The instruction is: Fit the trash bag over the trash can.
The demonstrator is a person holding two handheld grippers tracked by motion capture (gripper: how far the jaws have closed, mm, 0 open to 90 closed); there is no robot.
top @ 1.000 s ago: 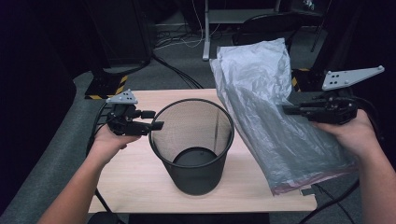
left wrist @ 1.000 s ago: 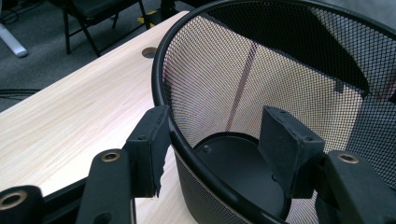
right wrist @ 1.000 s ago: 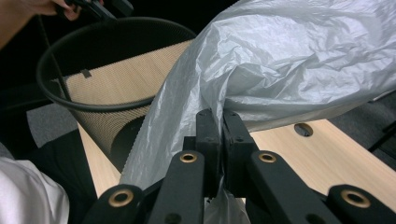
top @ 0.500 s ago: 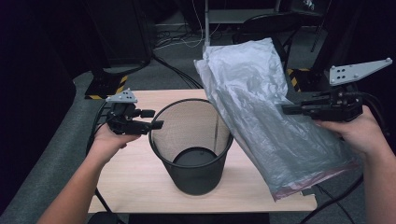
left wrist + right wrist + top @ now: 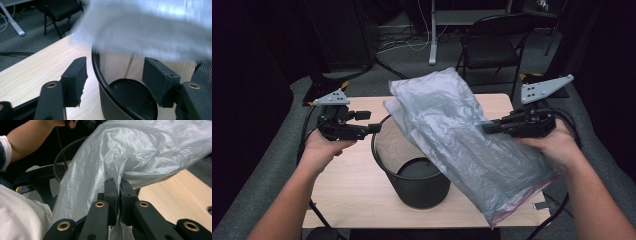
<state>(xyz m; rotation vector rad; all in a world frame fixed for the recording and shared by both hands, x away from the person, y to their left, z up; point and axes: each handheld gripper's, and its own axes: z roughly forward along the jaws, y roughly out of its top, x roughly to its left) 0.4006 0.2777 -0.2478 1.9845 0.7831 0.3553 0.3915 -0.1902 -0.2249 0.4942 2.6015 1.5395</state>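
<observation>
The right tongs (image 5: pixel 490 128) are clamped on a grey plastic bag (image 5: pixel 457 145) whose long axis slants over the black mesh bin (image 5: pixel 412 165) on the surface (image 5: pixel 347 185), while the left tongs (image 5: pixel 373 122), spread wide astride the bin's rim, are nearer.

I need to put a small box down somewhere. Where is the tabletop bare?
The light wooden table is bare at its near-left corner, between the black mesh wastebasket and the left edge. The right side is crowded: the grey plastic bag, pinched in the right gripper, drapes over it.
</observation>
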